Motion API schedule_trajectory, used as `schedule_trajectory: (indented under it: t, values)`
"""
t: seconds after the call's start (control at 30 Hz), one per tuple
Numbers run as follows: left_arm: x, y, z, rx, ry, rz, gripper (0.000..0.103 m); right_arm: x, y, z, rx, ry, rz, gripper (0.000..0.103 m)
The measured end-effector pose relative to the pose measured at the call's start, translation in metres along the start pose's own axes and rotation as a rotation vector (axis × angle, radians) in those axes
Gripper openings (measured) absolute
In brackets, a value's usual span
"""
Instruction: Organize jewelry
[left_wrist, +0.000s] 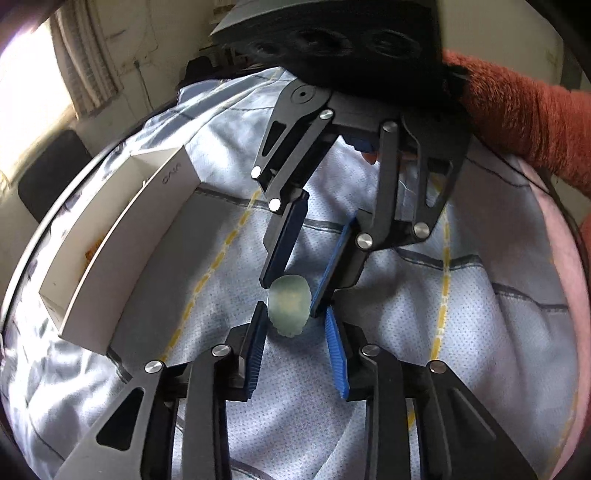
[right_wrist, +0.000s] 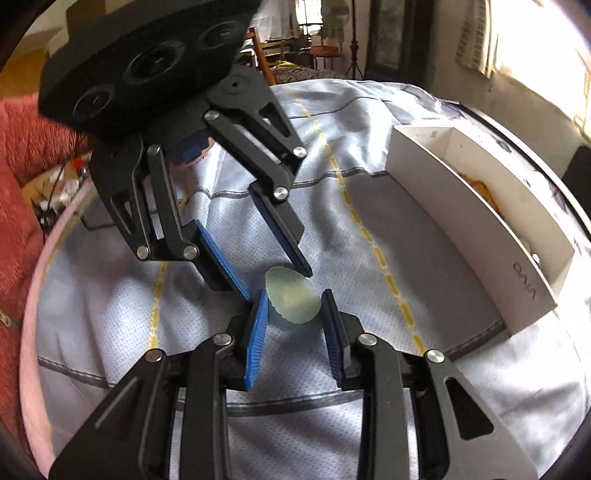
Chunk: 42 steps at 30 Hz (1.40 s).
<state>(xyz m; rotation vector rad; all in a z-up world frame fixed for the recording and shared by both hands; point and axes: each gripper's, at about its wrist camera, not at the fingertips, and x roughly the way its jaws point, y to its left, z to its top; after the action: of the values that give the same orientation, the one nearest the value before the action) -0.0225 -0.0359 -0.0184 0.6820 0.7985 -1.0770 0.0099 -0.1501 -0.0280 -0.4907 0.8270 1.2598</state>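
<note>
A round table (left_wrist: 561, 258), pink at its rim, is being covered by a pale blue cloth (left_wrist: 480, 332) crossed with grey lines and yellow dashes; behind it, a sunlit curtained window and dark furniture are being shown in a cluttered room. A white open box (right_wrist: 480, 221) is lying on the cloth well apart from the grippers, and something orange-gold, too blurred to name, is being kept inside it, so part of the sorting is judged to be done. A red sleeve (left_wrist: 524, 110) is being seen behind the right gripper (left_wrist: 291, 286). The two tools are being brought tip to tip over the middle of the cloth. The left gripper (left_wrist: 295, 325) is being held with its fingers spread on either side of a pale green carved pendant (left_wrist: 289, 308); the right gripper's fingers are likewise parted, their tips just beside the stone. Whether the pendant is being pinched cannot be told. Its transfer to the box is judged to be left.
</note>
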Motion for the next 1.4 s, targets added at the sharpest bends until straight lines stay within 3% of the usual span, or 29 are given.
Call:
schedule_trajectory:
  t: [0.43,0.73,0.93,1.0,1.13,1.23,1.4]
  values:
    - [-0.001,-0.002,0.002,0.008,-0.015,-0.003,0.031,-0.001,0.009,0.006,-0.004,0.038,-0.041,0.028]
    - [-0.02,0.006,0.019,0.026,-0.056,0.038,0.031,-0.03,0.009,0.026,-0.04,0.014,-0.117,0.028]
    - [-0.046,0.049,0.052,0.05,-0.087,0.139,0.028,-0.059,-0.028,0.066,-0.06,-0.026,-0.224,0.028]
    - [-0.045,0.069,0.063,0.034,-0.085,0.141,0.024,-0.054,-0.05,0.077,-0.057,-0.018,-0.26,0.028]
    - [-0.001,0.1,0.063,-0.009,0.005,0.204,0.025,-0.016,-0.085,0.074,-0.005,0.052,-0.308,0.03]
    - [0.021,0.11,0.056,-0.061,0.022,0.19,0.028,-0.011,-0.092,0.068,0.033,-0.008,-0.315,0.042]
    - [0.014,0.115,0.06,-0.109,-0.014,0.182,0.029,-0.029,-0.085,0.064,0.067,-0.069,-0.343,0.042]
